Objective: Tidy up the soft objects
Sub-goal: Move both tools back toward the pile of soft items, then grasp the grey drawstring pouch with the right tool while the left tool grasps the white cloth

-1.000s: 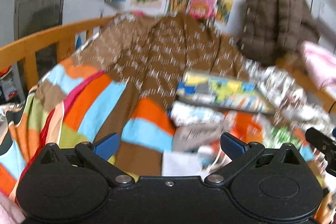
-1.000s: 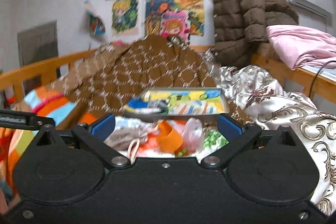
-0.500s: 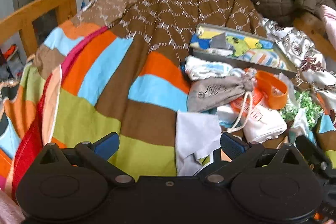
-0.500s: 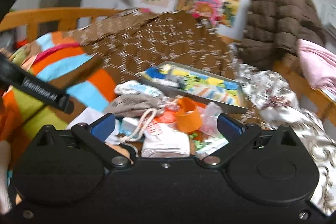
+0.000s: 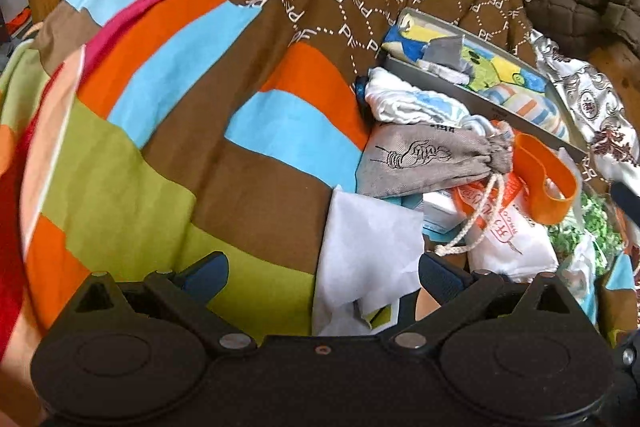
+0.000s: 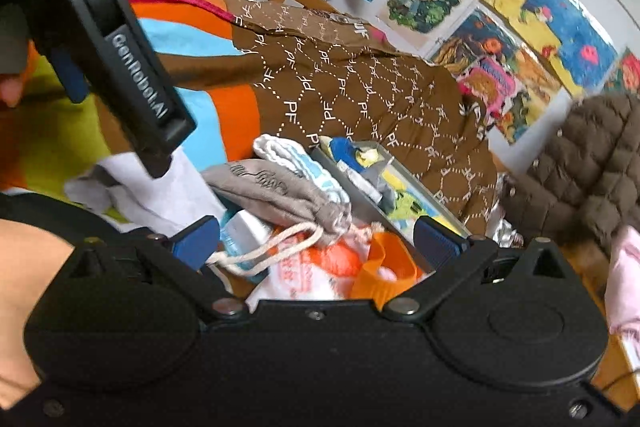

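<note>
Both grippers are held wide open, nothing gripped: left gripper (image 5: 322, 273) over the white cloth (image 5: 366, 247), right gripper (image 6: 316, 239) above the grey drawstring pouch (image 6: 280, 195)

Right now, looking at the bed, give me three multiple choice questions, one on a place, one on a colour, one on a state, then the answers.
1. Where does the grey drawstring pouch lie?
A. in front of the grey tray
B. inside the tray
C. on the wooden bed rail

2. What colour is the looped band beside the pouch?
A. green
B. orange
C. purple

3. How is the left tool?
A. shut on the white cloth
B. shut on nothing
C. open

Answers:
1 A, the pouch sits on the pile, nearer the camera than the tray.
2 B, the band is plainly orange.
3 C, its fingers stand wide apart, gripping nothing.
</note>
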`<state>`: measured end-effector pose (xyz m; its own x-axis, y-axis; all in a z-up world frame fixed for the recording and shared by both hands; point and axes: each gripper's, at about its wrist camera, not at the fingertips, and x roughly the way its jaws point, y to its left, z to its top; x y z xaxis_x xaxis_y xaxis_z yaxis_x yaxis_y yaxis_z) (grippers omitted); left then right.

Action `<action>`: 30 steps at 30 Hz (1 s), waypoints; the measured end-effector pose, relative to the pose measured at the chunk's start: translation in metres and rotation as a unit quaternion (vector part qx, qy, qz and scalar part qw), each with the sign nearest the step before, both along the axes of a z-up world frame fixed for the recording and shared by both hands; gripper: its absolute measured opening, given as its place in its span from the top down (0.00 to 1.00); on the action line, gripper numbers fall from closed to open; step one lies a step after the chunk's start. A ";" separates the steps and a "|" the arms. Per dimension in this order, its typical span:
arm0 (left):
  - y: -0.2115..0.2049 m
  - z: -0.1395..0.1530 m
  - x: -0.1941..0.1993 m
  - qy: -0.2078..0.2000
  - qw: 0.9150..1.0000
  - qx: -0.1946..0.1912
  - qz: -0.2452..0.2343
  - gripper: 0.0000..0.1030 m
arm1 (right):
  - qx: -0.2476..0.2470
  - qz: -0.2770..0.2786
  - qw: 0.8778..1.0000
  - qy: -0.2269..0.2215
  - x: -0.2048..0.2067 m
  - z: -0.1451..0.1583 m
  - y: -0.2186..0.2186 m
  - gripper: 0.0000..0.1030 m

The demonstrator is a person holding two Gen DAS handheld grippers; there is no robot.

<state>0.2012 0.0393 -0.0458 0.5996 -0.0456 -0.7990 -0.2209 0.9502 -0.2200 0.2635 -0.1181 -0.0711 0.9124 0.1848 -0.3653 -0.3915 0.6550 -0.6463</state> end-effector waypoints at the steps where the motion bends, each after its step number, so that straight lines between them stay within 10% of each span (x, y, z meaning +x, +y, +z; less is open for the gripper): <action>1: -0.001 -0.002 0.003 0.002 1.000 0.001 0.001 0.05 | -0.006 0.004 1.000 -0.008 0.006 -0.003 0.004 0.01; 20: -0.002 -0.028 0.025 0.036 0.998 -0.005 0.043 0.21 | -0.085 0.018 0.996 0.022 0.058 -0.042 0.041 0.41; 30: -0.012 -0.026 0.024 0.027 0.999 0.036 0.021 0.46 | -0.084 0.001 0.996 0.013 0.059 -0.044 0.036 0.63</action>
